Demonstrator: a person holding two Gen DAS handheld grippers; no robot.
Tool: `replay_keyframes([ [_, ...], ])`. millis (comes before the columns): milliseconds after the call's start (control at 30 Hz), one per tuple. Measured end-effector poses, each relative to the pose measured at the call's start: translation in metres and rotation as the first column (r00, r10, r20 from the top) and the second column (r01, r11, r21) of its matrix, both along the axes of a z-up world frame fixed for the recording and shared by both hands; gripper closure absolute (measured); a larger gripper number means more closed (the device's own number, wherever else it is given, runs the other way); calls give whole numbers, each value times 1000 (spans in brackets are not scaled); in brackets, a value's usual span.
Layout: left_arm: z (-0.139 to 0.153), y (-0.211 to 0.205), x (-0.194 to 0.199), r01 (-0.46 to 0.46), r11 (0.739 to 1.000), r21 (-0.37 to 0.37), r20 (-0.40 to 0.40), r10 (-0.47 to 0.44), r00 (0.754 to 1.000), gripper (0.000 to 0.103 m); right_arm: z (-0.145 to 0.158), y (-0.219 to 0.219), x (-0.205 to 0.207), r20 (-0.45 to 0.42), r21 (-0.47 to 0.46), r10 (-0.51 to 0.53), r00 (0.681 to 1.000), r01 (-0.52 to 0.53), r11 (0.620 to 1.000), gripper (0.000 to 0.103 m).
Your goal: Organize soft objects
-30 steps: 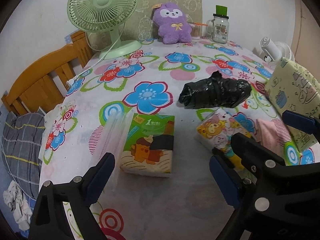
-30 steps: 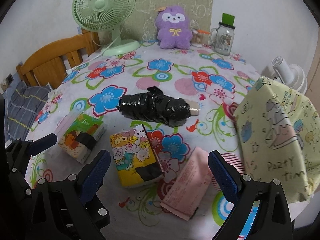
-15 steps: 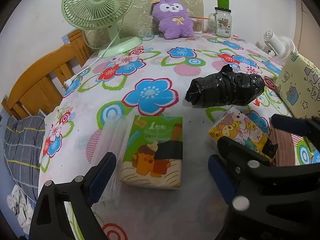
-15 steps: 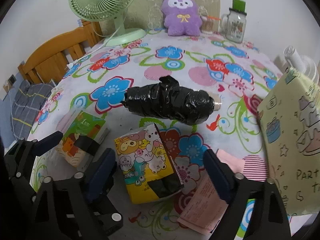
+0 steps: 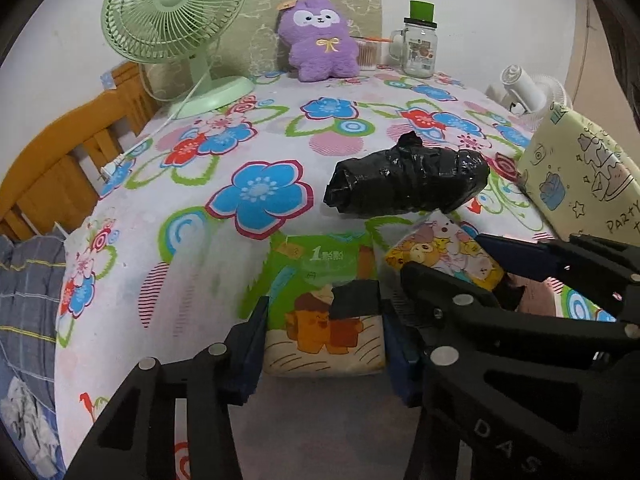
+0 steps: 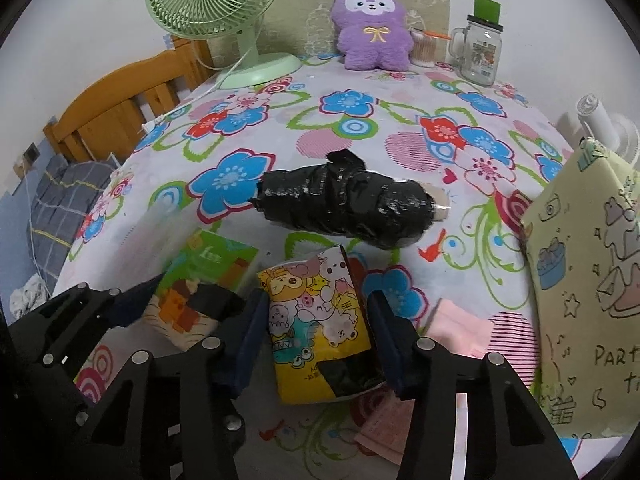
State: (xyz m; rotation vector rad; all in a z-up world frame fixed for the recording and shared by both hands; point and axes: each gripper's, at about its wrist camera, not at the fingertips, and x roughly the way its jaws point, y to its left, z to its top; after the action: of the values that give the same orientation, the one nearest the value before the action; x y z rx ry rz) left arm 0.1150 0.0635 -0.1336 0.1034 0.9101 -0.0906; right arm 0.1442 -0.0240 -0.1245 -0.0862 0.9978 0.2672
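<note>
So my desk (image 5: 192, 280) with the flowery cloth is pretty cluttered: a green fan (image 5: 176, 20) and a purple plushie (image 5: 320, 40) sit at the back with a glass jar (image 5: 419, 50) beside it, a wooden chair (image 5: 60, 160) stands off the left edge, and a yellow bag (image 6: 588, 300) stands on the right. A black wrapped bundle (image 6: 344, 204) lies across the middle, just past both tissue packs, and a pink cloth (image 6: 456, 328) lies flat by the bag, partly under my right tool. My left gripper (image 5: 322, 336) has its jaws set on either side of the green pack (image 5: 324, 304), pads right up against its sides, though I can't tell if it's really squeezing. The right gripper (image 6: 316, 336) straddles the yellow pack (image 6: 316, 320) the same way, jaws close on both sides, and contact is hard to call there too. The two packs sit side by side near the front edge, green on the left.
</note>
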Motion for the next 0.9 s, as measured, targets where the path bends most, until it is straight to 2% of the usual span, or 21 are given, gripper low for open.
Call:
replay_keyframes([
  [233,2,-13,-7,30,999,-41,-8,-30,1000,52,3,-10,-7,11,-30,-9,1000,10,999,50],
  [900,27,-41,-30,42,998,-45,53,-39,998,52,30,-40,-36,87,-25,-44,995,46,999,50],
])
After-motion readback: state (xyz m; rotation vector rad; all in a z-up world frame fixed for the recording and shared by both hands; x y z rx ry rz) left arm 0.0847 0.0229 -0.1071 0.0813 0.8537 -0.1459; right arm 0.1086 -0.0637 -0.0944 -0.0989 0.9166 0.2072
